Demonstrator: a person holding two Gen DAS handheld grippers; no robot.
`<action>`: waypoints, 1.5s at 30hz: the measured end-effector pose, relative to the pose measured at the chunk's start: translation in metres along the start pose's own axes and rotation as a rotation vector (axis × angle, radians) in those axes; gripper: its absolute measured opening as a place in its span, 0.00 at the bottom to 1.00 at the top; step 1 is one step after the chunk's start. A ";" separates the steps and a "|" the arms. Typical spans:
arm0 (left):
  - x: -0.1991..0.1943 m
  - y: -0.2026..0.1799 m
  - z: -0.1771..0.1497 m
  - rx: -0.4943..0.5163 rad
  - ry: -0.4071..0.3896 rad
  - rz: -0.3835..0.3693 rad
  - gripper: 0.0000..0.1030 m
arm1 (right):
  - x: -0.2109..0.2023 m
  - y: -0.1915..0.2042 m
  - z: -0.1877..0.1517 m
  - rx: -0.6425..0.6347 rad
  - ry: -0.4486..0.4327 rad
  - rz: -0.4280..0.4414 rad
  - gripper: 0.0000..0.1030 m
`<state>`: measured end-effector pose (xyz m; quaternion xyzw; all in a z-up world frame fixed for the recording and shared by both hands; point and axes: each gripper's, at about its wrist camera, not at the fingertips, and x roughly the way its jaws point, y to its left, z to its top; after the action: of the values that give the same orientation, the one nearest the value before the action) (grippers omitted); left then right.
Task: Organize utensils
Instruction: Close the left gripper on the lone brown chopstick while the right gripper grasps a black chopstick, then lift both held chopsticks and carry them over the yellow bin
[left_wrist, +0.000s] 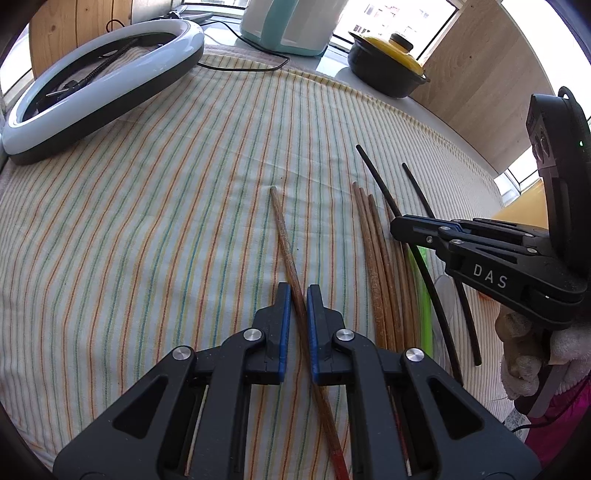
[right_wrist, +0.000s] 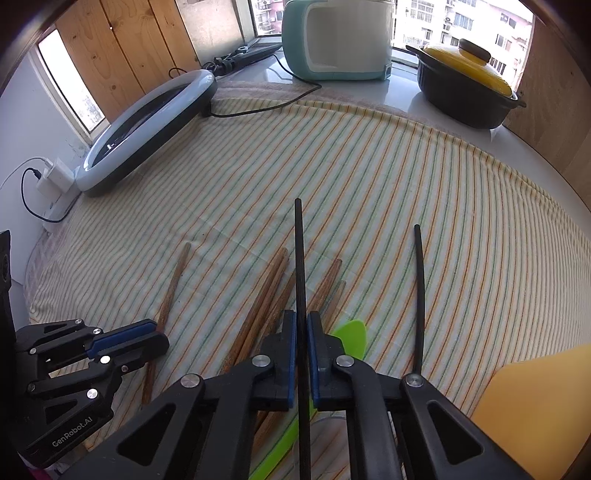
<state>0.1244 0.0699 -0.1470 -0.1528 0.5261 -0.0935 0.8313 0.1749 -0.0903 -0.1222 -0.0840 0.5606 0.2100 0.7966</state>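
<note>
- Chopsticks lie scattered on the striped cloth (left_wrist: 155, 206) that covers the worktop: one wooden chopstick (left_wrist: 286, 243) lies alone, to the left of a bundle of wooden chopsticks (left_wrist: 373, 243).
- Left gripper (left_wrist: 298, 295) straddles the lone chopstick, which runs slantwise up between its blue pads; the jaws stand narrowly apart, close on either side of the stick, and I cannot tell whether they pinch it.
- Right gripper (right_wrist: 302, 325) has a black chopstick (right_wrist: 299, 251) running straight out between its fingers, jaws nearly closed about it; a firm grip cannot be confirmed.
- Second black chopstick (right_wrist: 418, 280) lies to the right of that one, apart from it.
- Green utensil (right_wrist: 352, 338) lies beneath the right gripper, beside the wooden bundle.
- An orange board (right_wrist: 535, 402) sits at the near right edge.
- Farther back, a ring light (left_wrist: 99, 85) rests on the cloth at left; a teal appliance (right_wrist: 336, 40) and a black pot with a yellow lid (right_wrist: 465, 85) stand by the window.
</note>
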 end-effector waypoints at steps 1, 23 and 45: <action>0.000 0.000 0.000 -0.001 0.002 -0.001 0.06 | -0.001 -0.001 -0.001 0.007 -0.002 0.003 0.03; -0.070 -0.018 0.004 0.018 -0.180 -0.076 0.04 | -0.094 -0.008 -0.035 0.048 -0.234 0.137 0.03; -0.152 -0.082 0.011 0.149 -0.409 -0.178 0.03 | -0.212 -0.015 -0.059 0.047 -0.566 0.114 0.03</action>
<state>0.0693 0.0429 0.0146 -0.1524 0.3228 -0.1724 0.9181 0.0702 -0.1765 0.0518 0.0279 0.3246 0.2563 0.9100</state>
